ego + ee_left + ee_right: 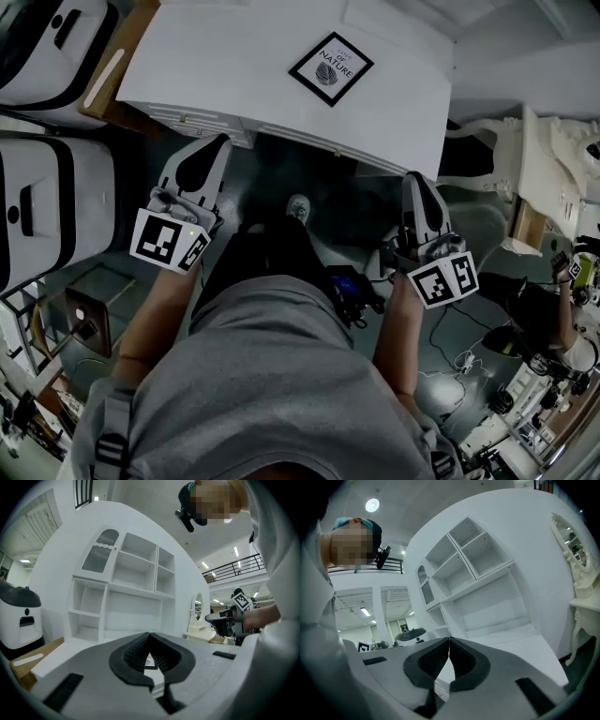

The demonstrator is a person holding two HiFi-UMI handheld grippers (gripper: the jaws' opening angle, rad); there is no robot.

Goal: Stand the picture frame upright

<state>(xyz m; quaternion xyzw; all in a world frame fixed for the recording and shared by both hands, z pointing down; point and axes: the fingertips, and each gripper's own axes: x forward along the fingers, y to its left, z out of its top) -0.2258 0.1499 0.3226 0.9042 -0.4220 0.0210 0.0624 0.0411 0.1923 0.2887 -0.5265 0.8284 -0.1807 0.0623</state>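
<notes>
Head view: the picture frame (330, 68) lies flat, face up, on the far part of the white counter (216, 66), so no part of the task looks done. The left tongs (218, 142) and right tongs (412, 178) hover at the counter's near edge, well apart from the frame.

Left gripper view: these tongs are closed tip to tip and hold nothing. A white shelf unit (126, 588) rises beyond the counter.

Right gripper view: these tongs are likewise closed and empty.

The reach, the grasp and the tilting up all seem left to do, and nothing lies in the way.
</notes>
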